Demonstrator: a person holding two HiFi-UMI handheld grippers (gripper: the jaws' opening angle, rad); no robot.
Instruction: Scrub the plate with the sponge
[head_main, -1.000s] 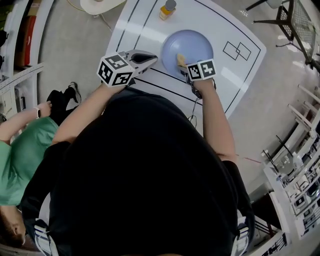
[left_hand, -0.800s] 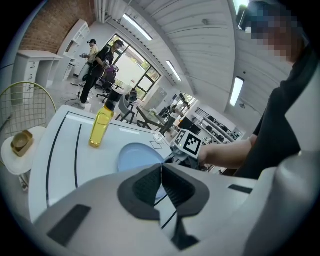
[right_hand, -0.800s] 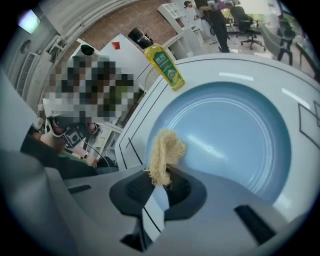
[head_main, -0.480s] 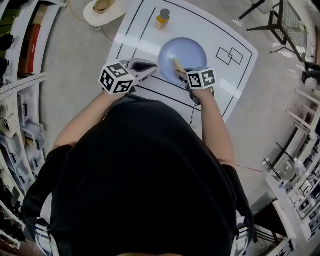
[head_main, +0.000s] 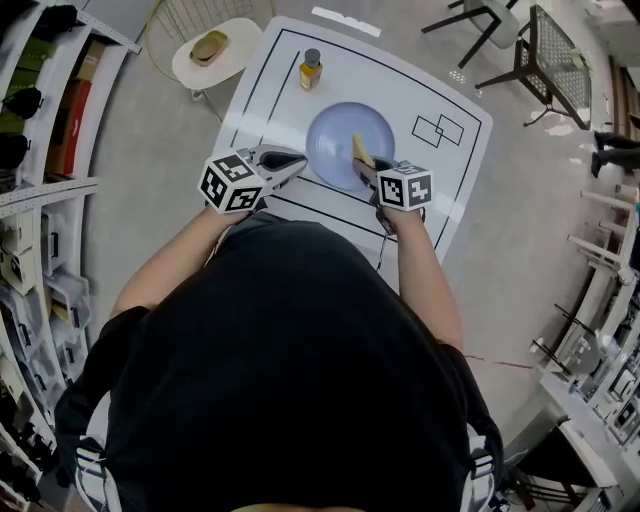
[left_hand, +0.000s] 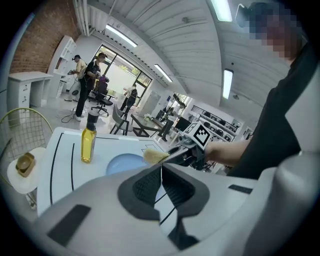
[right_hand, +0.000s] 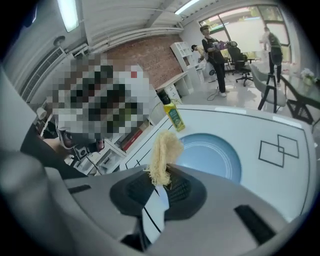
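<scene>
Pale blue, the plate (head_main: 340, 135) lies on the white table (head_main: 455, 190) in the head view, among black printed lines. We see the yellow sponge (head_main: 359, 148) over the plate's right part, held at the tip of the right gripper (head_main: 368, 166). From this height we cannot tell whether it presses on the plate or hangs just above it. The left gripper (head_main: 296, 158) is just beside the plate's near left rim, over the table. A bottle of yellow liquid (head_main: 311, 70) stands on the far side of the plate, apart from it.

In the left gripper view, the left gripper (left_hand: 161, 169) has its jaws pressed together with nothing between them. Past them we see the plate (left_hand: 122, 162) and the bottle (left_hand: 88, 142) upright to its left. The right gripper (left_hand: 175, 152) holds the sponge (left_hand: 154, 157) at the plate's right side.

In the right gripper view, the right gripper (right_hand: 159, 181) is clamped on the lower end of the sponge (right_hand: 163, 155), whose frayed fibres stand up above the jaws. The plate (right_hand: 212, 157) lies beyond on the table, with the bottle (right_hand: 174, 116) behind it.
</scene>
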